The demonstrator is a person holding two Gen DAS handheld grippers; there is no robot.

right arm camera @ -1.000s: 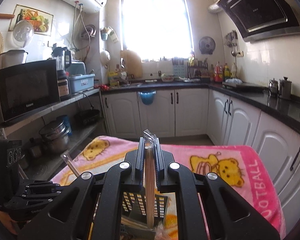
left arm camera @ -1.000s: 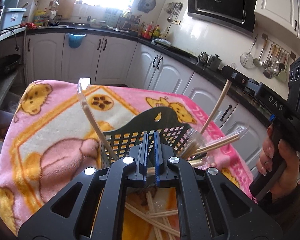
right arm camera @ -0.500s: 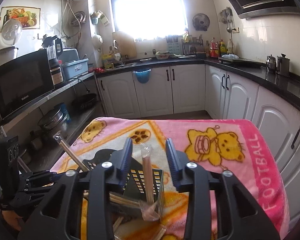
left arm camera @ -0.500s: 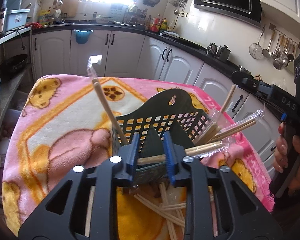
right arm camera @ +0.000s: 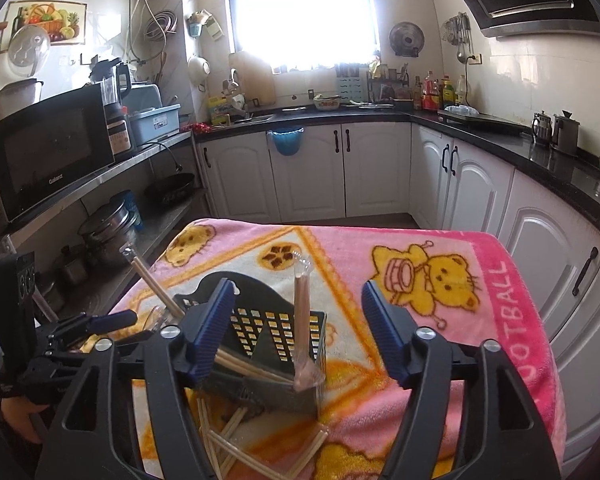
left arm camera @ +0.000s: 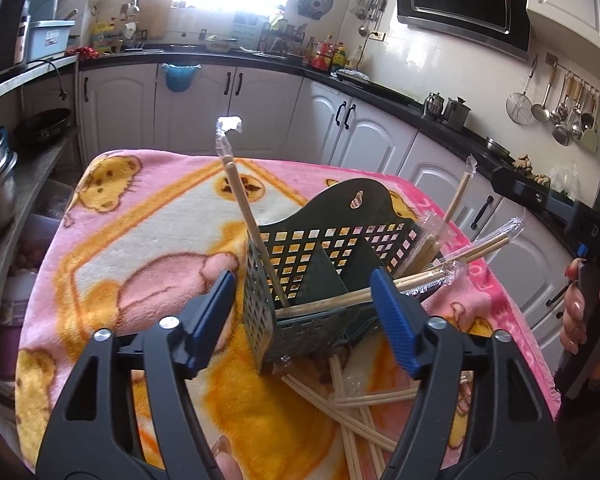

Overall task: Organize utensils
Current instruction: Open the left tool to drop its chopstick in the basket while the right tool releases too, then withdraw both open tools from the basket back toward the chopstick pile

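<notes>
A dark green perforated utensil basket [left arm camera: 320, 264] stands on the pink blanket, also in the right wrist view [right arm camera: 268, 332]. Several plastic-wrapped chopstick pairs stand in it: one upright at its left corner [left arm camera: 244, 216], others leaning right [left arm camera: 476, 248]. In the right wrist view a wrapped pair [right arm camera: 302, 320] stands in the near compartment. Loose chopsticks [left arm camera: 356, 404] lie on the blanket before the basket, also in the right wrist view [right arm camera: 236, 440]. My left gripper [left arm camera: 306, 320] is open and empty, just short of the basket. My right gripper [right arm camera: 298, 328] is open and empty, jaws either side of the basket.
The pink cartoon blanket [right arm camera: 480, 320] covers a small table with drop-offs on all sides. White cabinets and black counters ring the room. A shelf with pots and a microwave [right arm camera: 48, 160] stands at the left. The right gripper's body and hand [left arm camera: 588, 312] are at the table's right edge.
Both grippers opened wide and pulled back. The right one let go of the wrapped chopstick pair, which now stands in the basket. The left one released the chopsticks resting across the basket.
</notes>
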